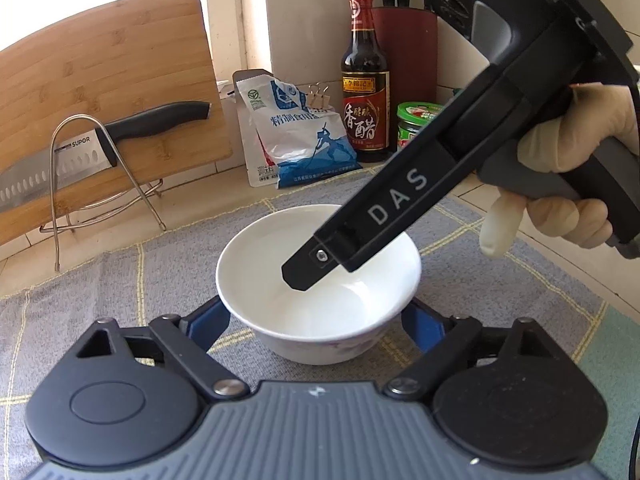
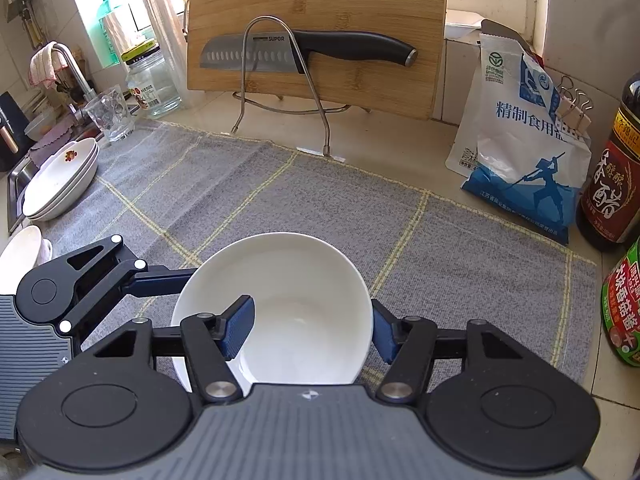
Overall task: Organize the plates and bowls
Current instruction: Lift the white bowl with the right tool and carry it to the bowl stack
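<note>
Right wrist: bowl (image 2: 288, 304) wall clamped in right tool (image 2: 316, 330).

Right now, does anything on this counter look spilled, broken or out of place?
Nothing looks spilled or broken. The one oddity is the salt bag standing at the back: its top is raggedly torn open, with binder clips pinched on its edge.

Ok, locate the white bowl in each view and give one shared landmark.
Left wrist: bowl at centre, just beyond the left gripper.
Right wrist: bowl low centre, in the right gripper.
Shared landmark: knife on the cutting board.
</note>
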Demonstrator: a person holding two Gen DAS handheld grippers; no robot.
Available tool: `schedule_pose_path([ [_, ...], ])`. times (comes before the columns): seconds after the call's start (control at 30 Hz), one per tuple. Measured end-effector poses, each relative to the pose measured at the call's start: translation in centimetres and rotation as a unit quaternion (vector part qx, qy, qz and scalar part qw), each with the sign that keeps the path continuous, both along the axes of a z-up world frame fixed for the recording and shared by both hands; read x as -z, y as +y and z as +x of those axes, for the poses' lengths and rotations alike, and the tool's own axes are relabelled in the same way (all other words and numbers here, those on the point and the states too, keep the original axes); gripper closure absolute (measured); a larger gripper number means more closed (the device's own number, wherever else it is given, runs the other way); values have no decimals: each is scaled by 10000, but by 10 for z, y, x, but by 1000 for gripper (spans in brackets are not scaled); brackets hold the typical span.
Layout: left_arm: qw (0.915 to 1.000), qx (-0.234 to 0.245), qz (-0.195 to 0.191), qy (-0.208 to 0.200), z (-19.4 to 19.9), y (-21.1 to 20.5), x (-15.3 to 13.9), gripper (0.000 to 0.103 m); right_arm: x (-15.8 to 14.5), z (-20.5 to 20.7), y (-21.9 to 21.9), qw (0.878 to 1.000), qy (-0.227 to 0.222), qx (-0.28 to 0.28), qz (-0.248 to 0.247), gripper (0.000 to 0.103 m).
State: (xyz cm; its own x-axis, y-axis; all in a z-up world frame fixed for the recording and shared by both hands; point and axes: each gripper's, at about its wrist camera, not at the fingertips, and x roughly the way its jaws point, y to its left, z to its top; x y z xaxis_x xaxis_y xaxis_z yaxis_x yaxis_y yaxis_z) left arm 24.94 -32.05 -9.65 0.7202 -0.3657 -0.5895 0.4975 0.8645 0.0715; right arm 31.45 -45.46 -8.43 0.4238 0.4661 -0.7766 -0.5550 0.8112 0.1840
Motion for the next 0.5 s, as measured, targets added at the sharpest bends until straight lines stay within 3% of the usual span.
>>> schedule_pose_path([
  [0.5, 9999, 75, 77, 15, -5, 2, -4, 11, -2, -6, -1, 9999, 77, 44, 115, 38],
])
